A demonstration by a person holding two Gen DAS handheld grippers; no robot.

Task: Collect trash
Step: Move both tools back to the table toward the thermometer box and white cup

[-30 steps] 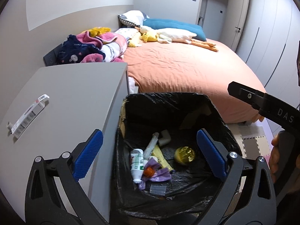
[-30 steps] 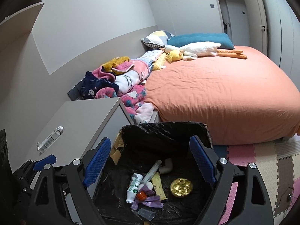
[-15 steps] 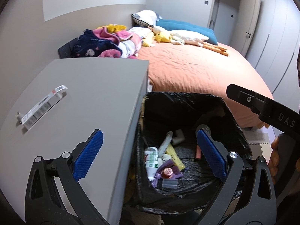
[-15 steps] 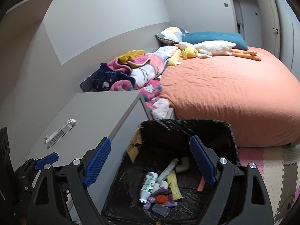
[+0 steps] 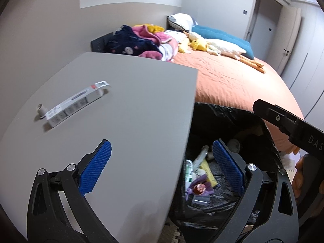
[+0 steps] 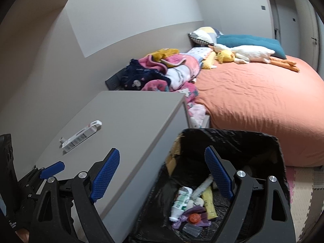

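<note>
A long white box point(image 5: 76, 103) point(image 6: 81, 136) with a small white cap at its near end lies on the grey cabinet top point(image 5: 131, 105) point(image 6: 129, 121). Beside the cabinet stands a black-lined bin point(image 5: 232, 125) point(image 6: 243, 141) holding several pieces of trash: a tube, a syringe, a yellow packet, purple wrapping. My left gripper point(image 5: 162, 166) is open and empty, over the cabinet's right edge, well short of the box. My right gripper point(image 6: 163, 176) is open and empty, astride the gap between cabinet and bin. The right gripper's body point(image 5: 287, 125) shows at the left wrist view's right edge.
An orange bed point(image 6: 263, 101) with pillows, a plush goose point(image 6: 253, 53) and a heap of clothes point(image 6: 162, 75) lies beyond the cabinet. Foam floor mats point(image 6: 303, 192) are to the right of the bin. A grey wall runs along the left.
Both grippers have shifted left, from over the bin toward the cabinet. The white box now sits nearer and more central. Both stayed open.
</note>
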